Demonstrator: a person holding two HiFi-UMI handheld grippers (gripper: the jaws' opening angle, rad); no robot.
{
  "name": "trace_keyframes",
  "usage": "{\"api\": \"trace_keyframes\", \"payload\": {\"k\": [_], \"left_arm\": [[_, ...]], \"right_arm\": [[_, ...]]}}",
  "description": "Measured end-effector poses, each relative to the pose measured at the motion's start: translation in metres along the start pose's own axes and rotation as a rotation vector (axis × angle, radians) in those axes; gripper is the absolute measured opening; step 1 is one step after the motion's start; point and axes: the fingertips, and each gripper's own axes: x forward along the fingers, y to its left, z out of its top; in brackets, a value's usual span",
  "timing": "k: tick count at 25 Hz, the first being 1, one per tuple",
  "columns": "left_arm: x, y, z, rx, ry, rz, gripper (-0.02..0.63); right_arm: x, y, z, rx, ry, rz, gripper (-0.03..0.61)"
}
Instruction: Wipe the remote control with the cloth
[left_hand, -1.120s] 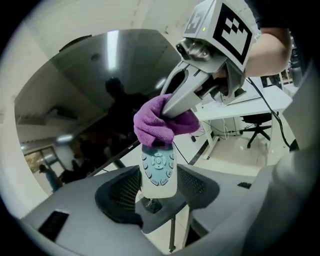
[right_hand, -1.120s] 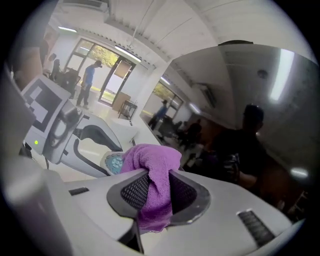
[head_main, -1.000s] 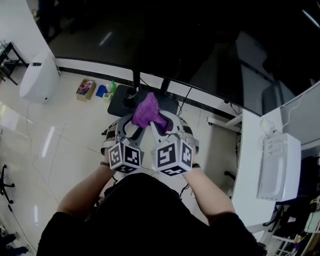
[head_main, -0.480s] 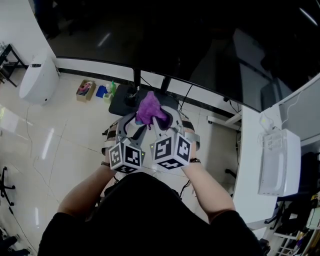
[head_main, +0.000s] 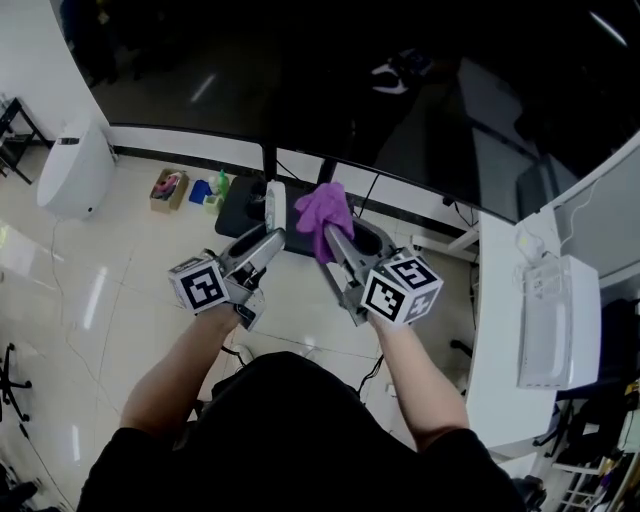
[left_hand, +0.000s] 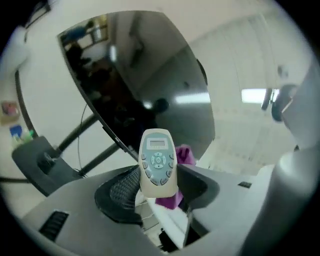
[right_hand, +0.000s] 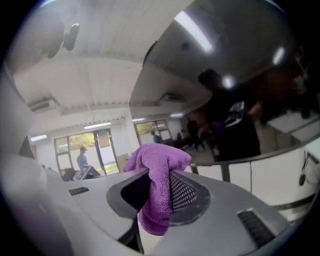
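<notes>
A white remote control with grey buttons stands upright between the jaws of my left gripper, which is shut on its lower end. A crumpled purple cloth is pinched in my right gripper, bunched over the jaw tips and hanging down between them. In the head view the two grippers are held in the air a little apart, with the cloth just right of the remote and not touching it. From the left gripper view, part of the cloth shows behind the remote.
A large black screen on a dark stand base stands ahead. A white appliance and small items are on the tiled floor at left. A white desk with a white box is at right.
The grippers, close together a second ago with the cloth over the remote, have spread apart. The left swung left with the remote and the right swung right with the cloth.
</notes>
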Motion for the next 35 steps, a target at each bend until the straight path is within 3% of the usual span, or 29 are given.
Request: {"api": "trace_keyframes", "payload": {"k": [3,6,10,15,19,25,28,35], "left_arm": [[0.002,-0.015,0.012,-0.147,-0.067,-0.150,0.222],[0.007,-0.026,0.011,-0.164,-0.032,-0.225,0.222],[0.007,-0.026,-0.009,-0.091,0.092,-0.207,0.222],[0.008,-0.033,-0.036,-0.079,0.187,-0.231,0.222],[0.010,-0.028,-0.029,-0.078,0.168,-0.222,0.222],[0.010,-0.032,0.008,-0.174,0.048,-0.317,0.222],[0.011,-0.034,0.004,-0.148,0.082,-0.323,0.222],[0.006,-0.036,-0.042,-0.107,0.243,-0.306,0.222]], "right_arm": [[0.010,0.015,-0.039,0.149,0.069,0.116,0.104],[0.021,0.027,-0.054,0.212,0.106,0.192,0.104],[0.026,0.022,-0.040,0.195,0.079,0.193,0.104],[0.028,0.004,0.000,0.146,0.002,0.152,0.104],[0.020,0.004,0.017,0.122,-0.037,0.145,0.104],[0.014,0.035,-0.024,0.157,0.037,0.232,0.104],[0.018,0.039,-0.028,0.178,0.044,0.254,0.104],[0.024,0.012,0.000,0.155,-0.006,0.198,0.104]]}}
